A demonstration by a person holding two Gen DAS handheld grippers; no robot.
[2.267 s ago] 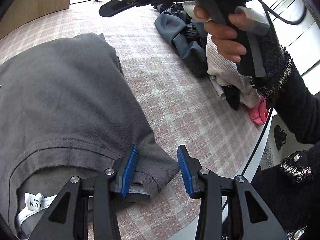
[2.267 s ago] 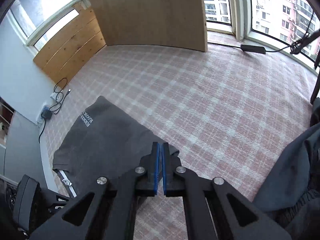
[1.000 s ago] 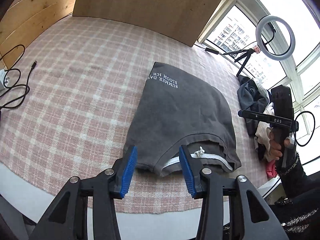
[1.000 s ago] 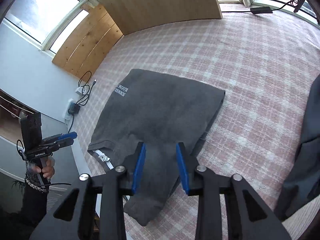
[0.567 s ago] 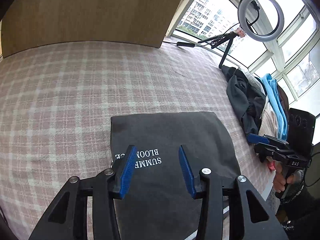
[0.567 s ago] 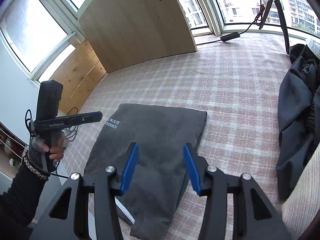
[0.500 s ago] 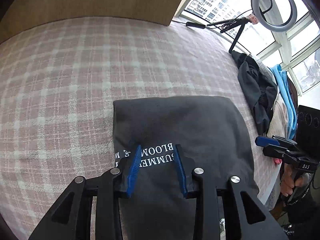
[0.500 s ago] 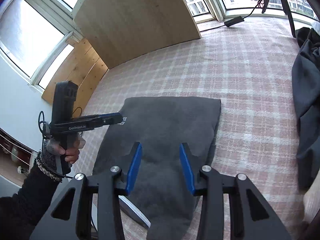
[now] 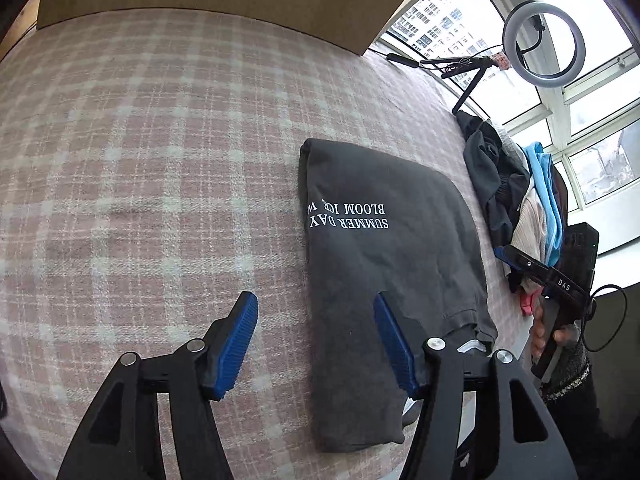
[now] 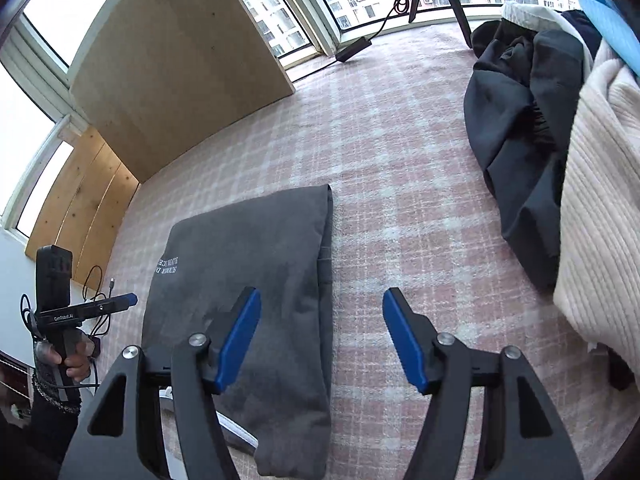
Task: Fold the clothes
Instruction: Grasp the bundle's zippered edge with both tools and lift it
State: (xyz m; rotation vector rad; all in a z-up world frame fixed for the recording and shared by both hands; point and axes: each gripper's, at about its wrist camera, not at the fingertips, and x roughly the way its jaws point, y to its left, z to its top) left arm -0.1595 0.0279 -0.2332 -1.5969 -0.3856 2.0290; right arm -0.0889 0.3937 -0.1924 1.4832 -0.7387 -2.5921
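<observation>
Left wrist view: your left gripper (image 9: 316,344) has its fingers spread wide, holding nothing, above the near left edge of the grey shirt (image 9: 384,248), which lies folded into a long strip on the plaid worktop (image 9: 140,160).

Right wrist view: right gripper (image 10: 320,338) equally wide and empty, over the shirt's right edge. For another fold, pinch every layer; the collar end looks bunched, I think.

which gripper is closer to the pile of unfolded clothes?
Right. The right gripper hangs just beside the pile of unfolded clothes; the left gripper sits beyond the folded dark grey T-shirt, farther away.
</observation>
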